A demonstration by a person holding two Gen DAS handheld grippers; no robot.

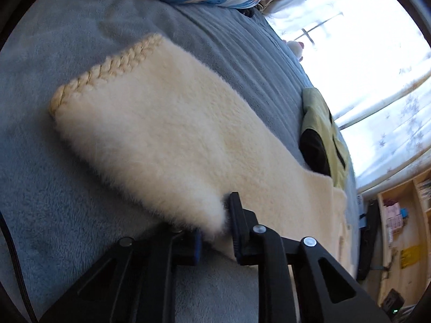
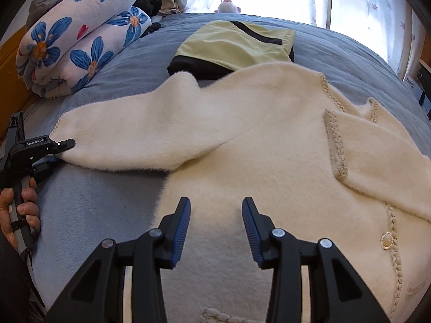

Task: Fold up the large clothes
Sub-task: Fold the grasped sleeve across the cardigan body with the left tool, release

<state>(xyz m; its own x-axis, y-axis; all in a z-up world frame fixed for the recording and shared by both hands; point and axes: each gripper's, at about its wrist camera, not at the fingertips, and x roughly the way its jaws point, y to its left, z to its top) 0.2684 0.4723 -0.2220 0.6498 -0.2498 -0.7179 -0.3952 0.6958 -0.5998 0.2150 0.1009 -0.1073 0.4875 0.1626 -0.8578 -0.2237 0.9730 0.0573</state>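
While the cream fluffy cardigan with braided trim (image 2: pixel 242 140) lies spread on the grey-blue plush bed (image 2: pixel 102 202), the left gripper (image 1: pixel 215 223) has its fingers pinching the near edge of the outstretched sleeve (image 1: pixel 150 123); the right gripper (image 2: pixel 216 228) hovers over the body, fingers spread and empty.

Risks: the shallow pinch on deep pile may slip; dragging may rumple the body.

Clearances: folded yellow-green and black garment (image 2: pixel 234 45) touches the shoulder; floral blue quilt (image 2: pixel 80 35) lies well apart; open bed lies in front of the sleeve.
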